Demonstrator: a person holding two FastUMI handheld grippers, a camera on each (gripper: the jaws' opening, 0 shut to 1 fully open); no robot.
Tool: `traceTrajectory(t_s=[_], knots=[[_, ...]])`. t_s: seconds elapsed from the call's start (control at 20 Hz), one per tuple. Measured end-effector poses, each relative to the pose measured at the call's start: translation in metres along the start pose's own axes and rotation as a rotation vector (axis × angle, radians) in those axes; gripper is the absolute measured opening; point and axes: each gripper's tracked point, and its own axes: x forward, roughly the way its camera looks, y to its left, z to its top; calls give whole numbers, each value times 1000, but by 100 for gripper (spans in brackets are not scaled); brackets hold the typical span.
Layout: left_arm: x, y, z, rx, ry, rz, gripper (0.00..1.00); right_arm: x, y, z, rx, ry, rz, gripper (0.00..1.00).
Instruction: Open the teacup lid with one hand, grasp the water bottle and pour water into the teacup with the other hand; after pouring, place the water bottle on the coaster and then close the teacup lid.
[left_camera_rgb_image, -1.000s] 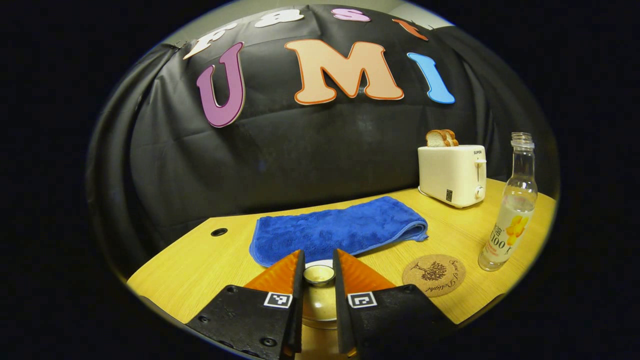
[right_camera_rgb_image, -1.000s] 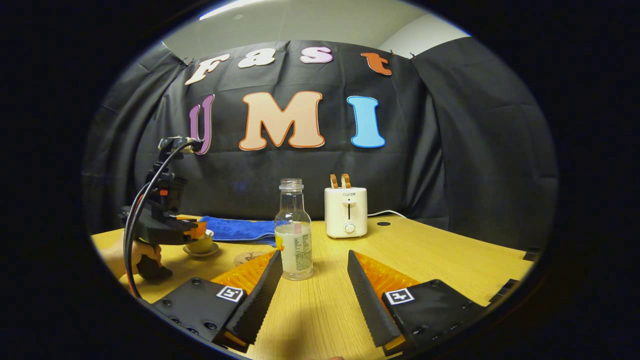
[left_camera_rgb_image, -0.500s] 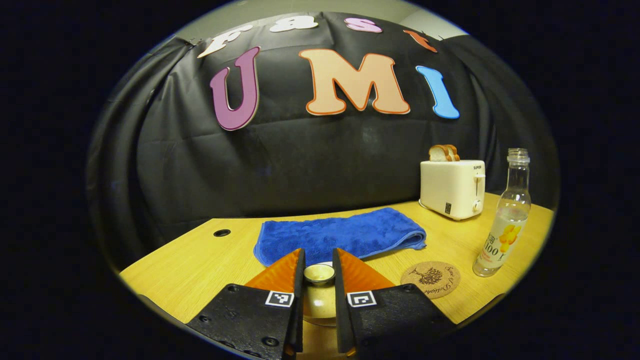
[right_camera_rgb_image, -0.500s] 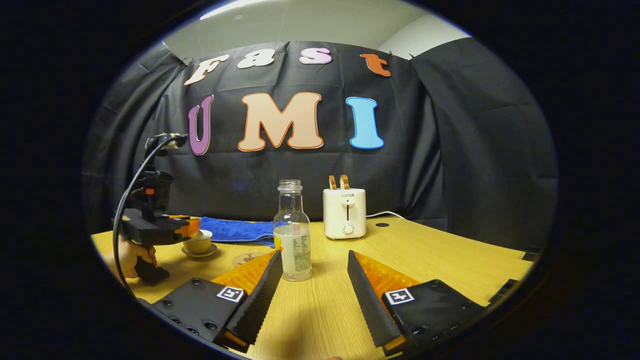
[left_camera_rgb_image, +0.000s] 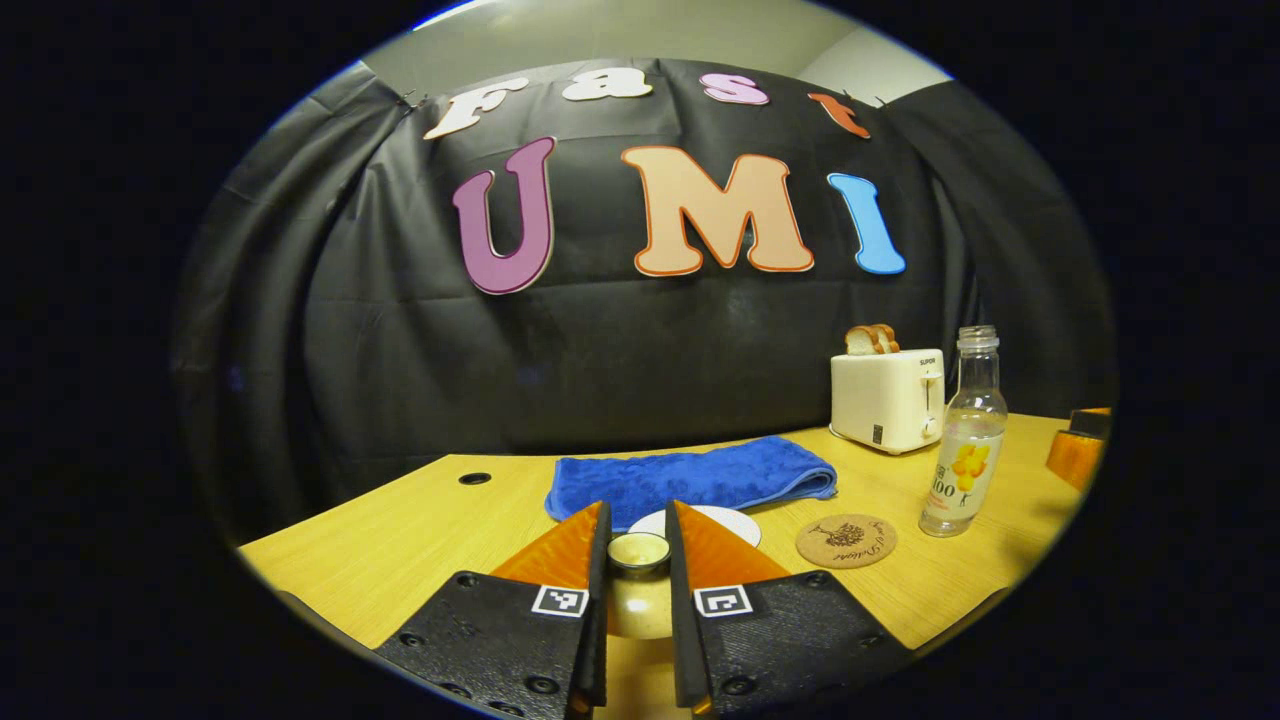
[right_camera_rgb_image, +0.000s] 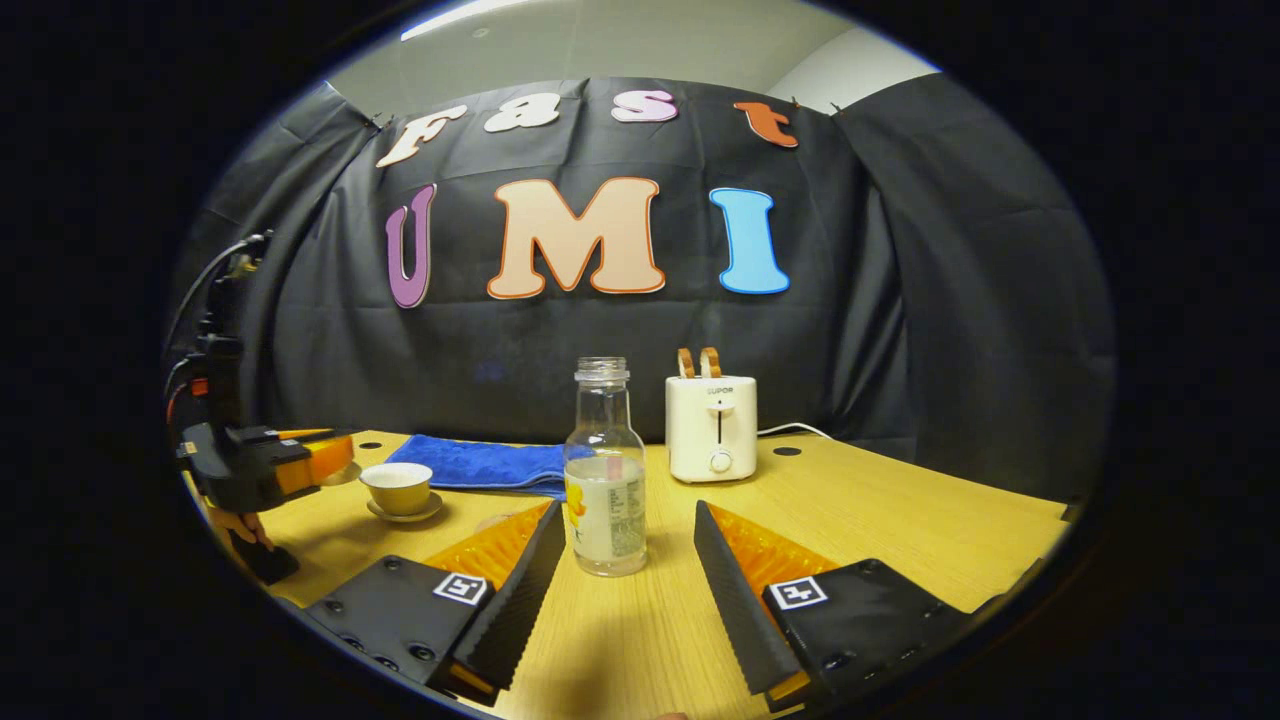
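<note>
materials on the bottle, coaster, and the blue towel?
Water bottle: clear, likely glass or hard plastic; you see through it to the liquid, with glossy highlights on the neck. Coaster: looks like cork, matte speckled tan with a dark printed tree. Blue towel: soft plush cloth, probably microfibre, with a fuzzy nap and rolled folded edge.
</note>
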Motion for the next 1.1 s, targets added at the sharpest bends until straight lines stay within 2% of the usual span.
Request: traceTrajectory(t_s=[0.1, 0.15, 0.2, 0.3, 0.35, 0.4, 0.8, 1.1], knots=[[-13, 11, -1, -17, -2, -6, 24, 14, 2, -2, 0, 9, -10, 86], [-18, 20, -1, -23, 0, 1, 23, 22, 5, -3, -1, 16, -10, 93], [-24, 29, -4, -40, 0, 16, 24, 27, 9, -5, -1, 28, -6, 86], [-34, 41, -3, -51, 1, 34, 23, 37, 13, -9, -2, 52, 1, 86], [-38, 47, -3, -59, -6, 45, 24, 40, 13, -10, -1, 61, -1, 90], [-41, 50, -5, -54, 0, 51, 24, 43, 14, -10, 0, 60, -3, 86], [-52, 57, -5, -53, -3, 51, 24, 67, 20, -11, 3, 57, 4, 86], [-52, 57, -5, -53, -2, 51, 24, 86, 21, -3, 4, -1, -2, 86]])
